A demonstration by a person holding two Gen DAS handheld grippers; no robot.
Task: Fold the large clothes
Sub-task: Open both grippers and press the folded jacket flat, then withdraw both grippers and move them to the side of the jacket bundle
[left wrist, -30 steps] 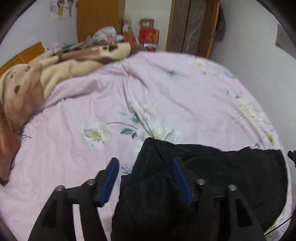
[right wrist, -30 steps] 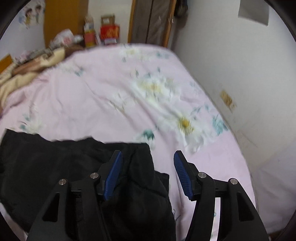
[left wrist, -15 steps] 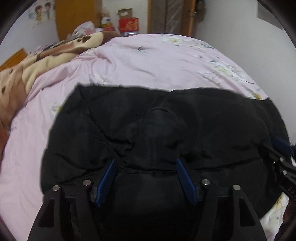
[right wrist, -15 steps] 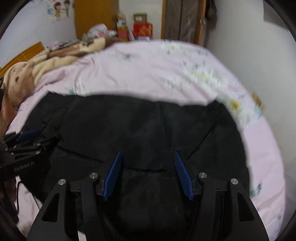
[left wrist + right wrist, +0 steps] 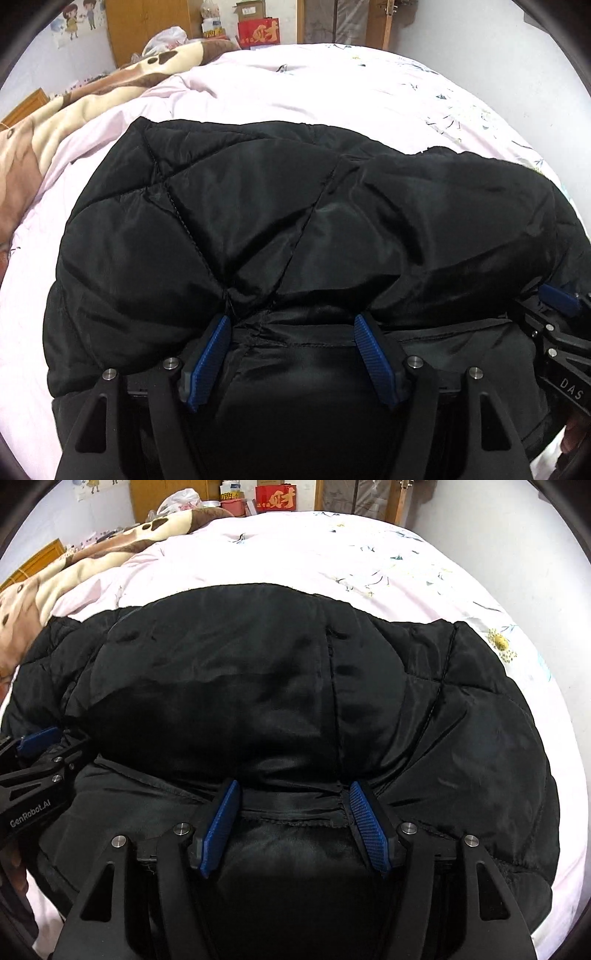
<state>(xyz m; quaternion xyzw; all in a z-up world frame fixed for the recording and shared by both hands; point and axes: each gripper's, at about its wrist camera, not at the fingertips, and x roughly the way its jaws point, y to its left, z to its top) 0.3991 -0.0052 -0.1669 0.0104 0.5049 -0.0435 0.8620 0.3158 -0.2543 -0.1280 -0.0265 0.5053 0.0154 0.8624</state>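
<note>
A large black quilted jacket [image 5: 295,221] lies spread across the pink floral bed; it also fills the right wrist view [image 5: 295,686]. My left gripper [image 5: 293,325] is open with the jacket's near hem between its blue fingers [image 5: 210,354]. My right gripper [image 5: 293,794] is open too, with the hem between its blue fingers [image 5: 369,827]. The right gripper shows at the right edge of the left wrist view [image 5: 557,332]. The left gripper shows at the left edge of the right wrist view [image 5: 40,760].
The pink floral bedsheet [image 5: 314,81] stretches beyond the jacket. A brown and cream blanket [image 5: 74,103] is bunched at the left. A wooden cabinet [image 5: 147,26], red boxes [image 5: 258,33] and a door stand at the far wall. A white wall [image 5: 498,55] runs along the right.
The jacket was folded small near the bed's edge; now it lies spread wide under both grippers. Both grippers have moved to its near hem, side by side.
</note>
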